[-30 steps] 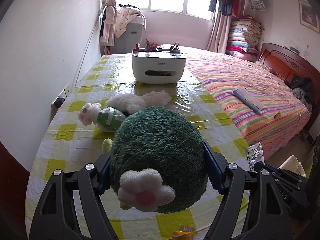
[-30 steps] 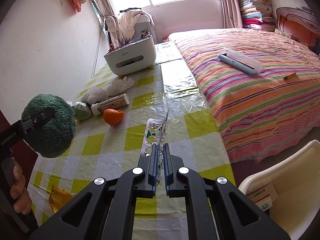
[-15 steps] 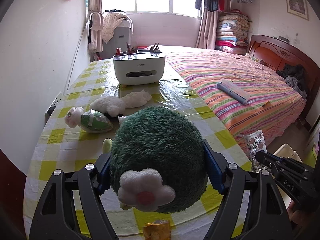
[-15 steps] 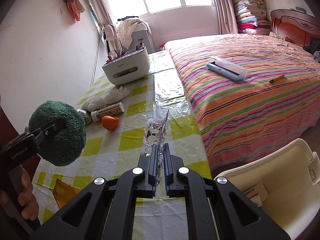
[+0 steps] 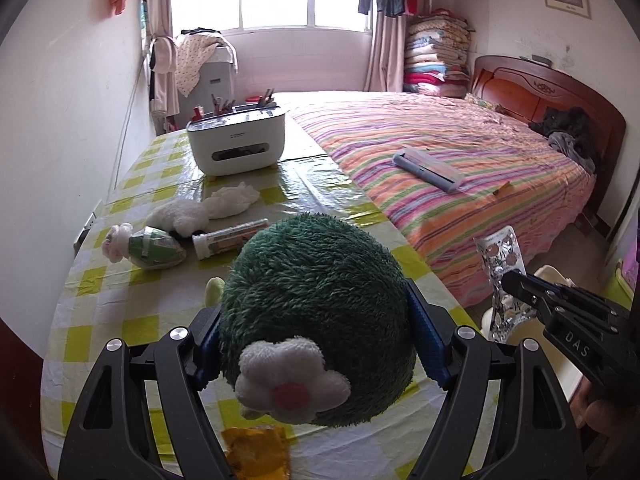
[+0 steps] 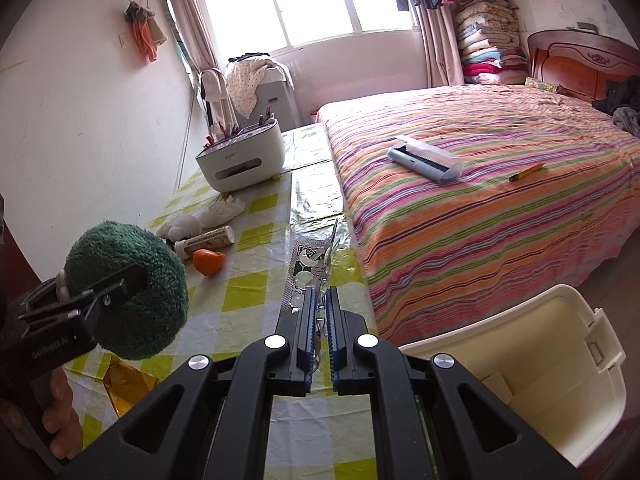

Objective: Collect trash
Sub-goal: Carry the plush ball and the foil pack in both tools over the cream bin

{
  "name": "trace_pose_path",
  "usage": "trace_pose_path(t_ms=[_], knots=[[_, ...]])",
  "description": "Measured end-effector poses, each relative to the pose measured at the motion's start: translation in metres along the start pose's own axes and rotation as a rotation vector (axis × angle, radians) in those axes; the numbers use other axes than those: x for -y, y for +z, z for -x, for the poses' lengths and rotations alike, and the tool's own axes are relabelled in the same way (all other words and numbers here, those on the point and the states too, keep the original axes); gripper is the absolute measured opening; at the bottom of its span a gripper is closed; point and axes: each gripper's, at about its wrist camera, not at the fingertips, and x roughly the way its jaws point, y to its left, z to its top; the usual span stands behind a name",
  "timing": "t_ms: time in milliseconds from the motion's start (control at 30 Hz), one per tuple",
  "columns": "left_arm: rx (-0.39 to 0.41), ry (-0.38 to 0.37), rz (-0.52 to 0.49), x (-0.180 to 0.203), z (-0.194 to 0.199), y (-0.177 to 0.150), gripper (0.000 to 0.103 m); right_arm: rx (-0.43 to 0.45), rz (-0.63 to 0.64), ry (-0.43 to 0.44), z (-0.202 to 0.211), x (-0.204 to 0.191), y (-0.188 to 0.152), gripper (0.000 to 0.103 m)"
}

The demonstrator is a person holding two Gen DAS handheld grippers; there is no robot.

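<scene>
My left gripper [image 5: 314, 312] is shut on a round green plush toy [image 5: 316, 304] with a white flower, held above the yellow-checked table [image 5: 120, 320]. The right wrist view shows the same toy [image 6: 132, 280] at the left, with a hand under it. My right gripper [image 6: 320, 296] is shut on a crumpled silver blister pack [image 6: 308, 264], which sticks up over the table's right edge. In the left wrist view, that blister pack [image 5: 502, 256] stands up from the right gripper [image 5: 512, 282]. A cream bin [image 6: 560, 380] stands open on the floor, below and right of the right gripper.
On the table lie an orange foil wrapper [image 5: 256, 452], a tube-shaped bottle [image 5: 228, 236], an orange fruit [image 6: 208, 260], crumpled tissue [image 5: 232, 202], a green and white plush [image 5: 156, 244] and a white organizer box [image 5: 236, 144]. A striped bed [image 5: 440, 160] runs along the table's right side.
Both grippers have drawn back from the far end of the table, each still gripping its object. The bin shows much more in the right wrist view, and the blister pack sits closer to it.
</scene>
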Motion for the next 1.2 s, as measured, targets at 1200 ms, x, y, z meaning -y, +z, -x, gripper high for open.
trace_pose_path(t_ms=[1200], knots=[[-0.037,-0.202,-0.159,0.119,0.006,-0.022,0.075,0.088,-0.135,-0.105,0.061,0.076,-0.018,0.006]])
